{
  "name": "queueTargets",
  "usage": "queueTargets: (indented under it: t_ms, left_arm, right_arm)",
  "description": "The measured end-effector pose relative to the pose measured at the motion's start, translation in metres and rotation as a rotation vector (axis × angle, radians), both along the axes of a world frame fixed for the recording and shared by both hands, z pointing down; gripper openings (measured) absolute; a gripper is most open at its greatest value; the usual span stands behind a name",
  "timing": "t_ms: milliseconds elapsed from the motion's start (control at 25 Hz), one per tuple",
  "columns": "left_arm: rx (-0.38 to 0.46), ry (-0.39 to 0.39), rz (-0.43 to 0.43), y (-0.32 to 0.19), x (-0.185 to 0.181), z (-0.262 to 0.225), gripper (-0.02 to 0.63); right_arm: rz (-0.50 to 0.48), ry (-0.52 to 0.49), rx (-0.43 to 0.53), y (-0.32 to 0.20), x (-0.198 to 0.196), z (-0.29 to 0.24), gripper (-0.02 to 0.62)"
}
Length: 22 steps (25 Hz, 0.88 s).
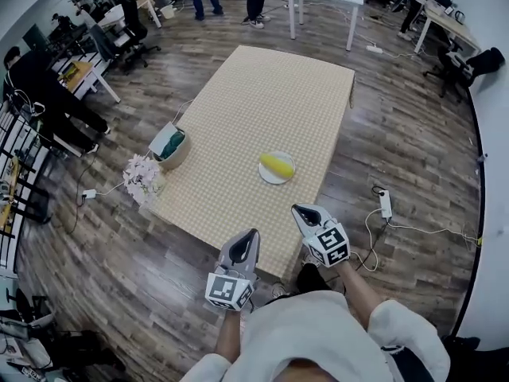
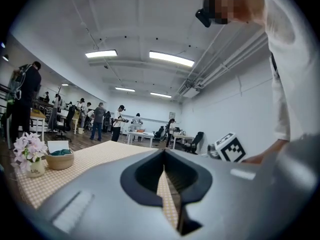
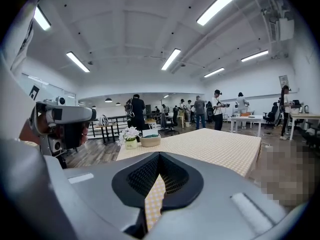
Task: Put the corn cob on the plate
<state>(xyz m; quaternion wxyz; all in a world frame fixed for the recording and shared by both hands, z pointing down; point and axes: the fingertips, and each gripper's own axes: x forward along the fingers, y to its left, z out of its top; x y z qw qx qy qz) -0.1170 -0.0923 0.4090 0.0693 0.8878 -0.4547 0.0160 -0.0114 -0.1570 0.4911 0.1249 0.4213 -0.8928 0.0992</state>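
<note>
Head view | corn cob [image 1: 277,164] seemingly settled on plate [image 1: 268,178] | left tongs [image 1: 252,234], right tongs [image 1: 299,211] closed, empty | I'd avoid nudging counter [image 1: 262,94]

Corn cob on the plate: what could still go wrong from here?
The corn cob covers much of the plate, so a bump to the table could roll it off. The flower vase stands at the table's left edge; a wide swing of the shut, empty left gripper might tip it.

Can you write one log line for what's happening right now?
corn cob: lying on plate | left gripper: shut, empty | right gripper: shut, empty | task: looks done
</note>
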Motion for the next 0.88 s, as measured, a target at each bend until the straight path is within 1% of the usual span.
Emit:
queueTargets:
  t_ms: [160, 400, 520, 640, 760, 880]
  left_arm:
    - [-0.015, 0.009, 0.026, 0.035, -0.01, 0.01, 0.008]
    - [-0.029, 0.035, 0.038, 0.07, -0.008, 0.01, 0.007]
    - [-0.031, 0.043, 0.037, 0.086, 0.005, 0.01, 0.008]
    - [-0.026, 0.045, 0.028, 0.099, 0.021, 0.009, 0.008]
    - [-0.023, 0.057, 0.004, 0.103, 0.035, 0.005, 0.008]
    - [-0.017, 0.05, 0.001, 0.105, 0.051, -0.003, 0.008]
  right_arm:
    - [0.052, -0.011, 0.009, 0.048, 0.0, -0.001, -0.003]
    - [0.082, -0.012, 0.045, 0.099, 0.002, -0.023, -0.003]
    - [0.064, -0.003, 0.057, 0.119, 0.008, -0.03, -0.003]
    - [0.053, -0.034, 0.085, 0.137, 0.018, -0.044, -0.003]
    - [0.032, -0.053, 0.12, 0.149, 0.024, -0.06, -0.003]
    - [0.02, -0.066, 0.137, 0.156, 0.033, -0.071, -0.003]
